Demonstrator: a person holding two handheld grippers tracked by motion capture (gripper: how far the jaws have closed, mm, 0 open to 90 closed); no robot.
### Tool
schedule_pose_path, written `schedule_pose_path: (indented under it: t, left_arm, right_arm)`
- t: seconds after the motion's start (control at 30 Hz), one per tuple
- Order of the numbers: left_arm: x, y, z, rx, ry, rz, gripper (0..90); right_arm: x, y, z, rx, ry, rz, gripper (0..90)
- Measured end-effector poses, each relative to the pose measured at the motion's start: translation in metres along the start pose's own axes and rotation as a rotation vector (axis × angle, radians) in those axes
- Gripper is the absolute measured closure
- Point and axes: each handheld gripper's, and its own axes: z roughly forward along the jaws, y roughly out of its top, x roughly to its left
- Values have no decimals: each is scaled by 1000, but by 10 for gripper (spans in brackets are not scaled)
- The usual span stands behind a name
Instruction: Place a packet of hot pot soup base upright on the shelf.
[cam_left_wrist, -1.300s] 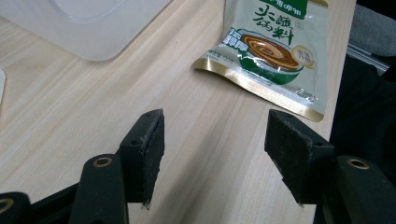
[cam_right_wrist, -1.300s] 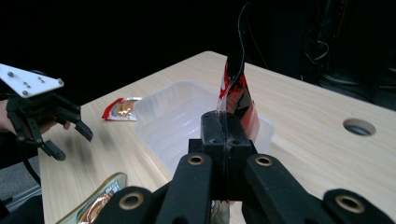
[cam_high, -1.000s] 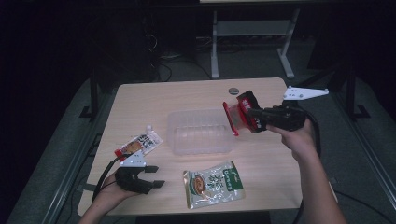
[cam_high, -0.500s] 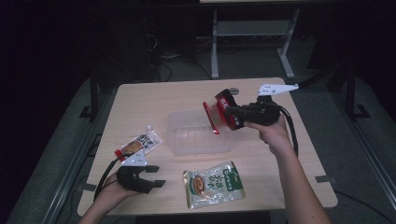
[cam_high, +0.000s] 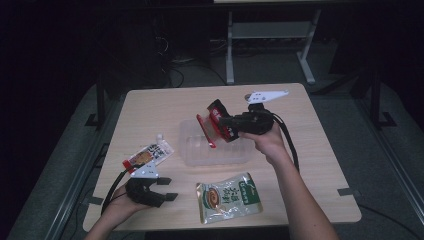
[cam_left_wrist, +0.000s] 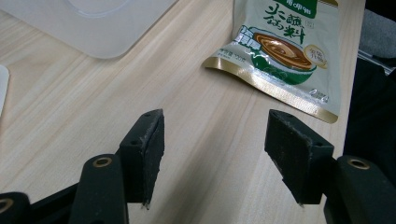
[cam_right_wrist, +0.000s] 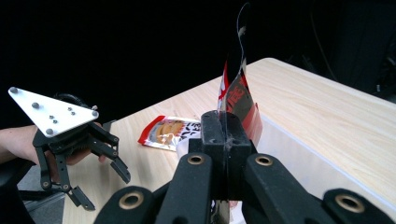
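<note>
My right gripper (cam_high: 227, 127) is shut on a red and black snack packet (cam_high: 212, 125), held upright above the right part of a clear plastic container (cam_high: 200, 150). In the right gripper view the jaws (cam_right_wrist: 225, 135) pinch the packet's (cam_right_wrist: 236, 93) lower edge, with the container (cam_right_wrist: 299, 158) just beneath. My left gripper (cam_high: 167, 189) rests at the table's front left, open, with nothing between its jaws (cam_left_wrist: 215, 154). A green and white pouch (cam_high: 227, 196) lies flat at the front middle, just beyond the left jaws (cam_left_wrist: 285, 46). A red and white packet (cam_high: 149, 155) lies left of the container.
The light wooden table (cam_high: 150, 110) stands in a dark room. A metal stand (cam_high: 270, 30) is on the floor behind it. The container's corner (cam_left_wrist: 107, 23) appears at the upper left of the left gripper view. The left gripper (cam_right_wrist: 70, 140) also appears in the right gripper view.
My right hand has carried the red and black packet leftward, from beside the container's right end to over the container. The left gripper has stayed put.
</note>
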Motion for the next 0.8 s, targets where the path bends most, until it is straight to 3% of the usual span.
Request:
schedule_pose_path:
  t: [0.33,0.8]
  left_arm:
    - [0,0,0,0,-4,1,375]
    - [-1,0,2,6,-15,-2,375]
  right_arm:
    - [4,-4,26,23,30,11,900]
    - [4,-14,40,72,9,16,900]
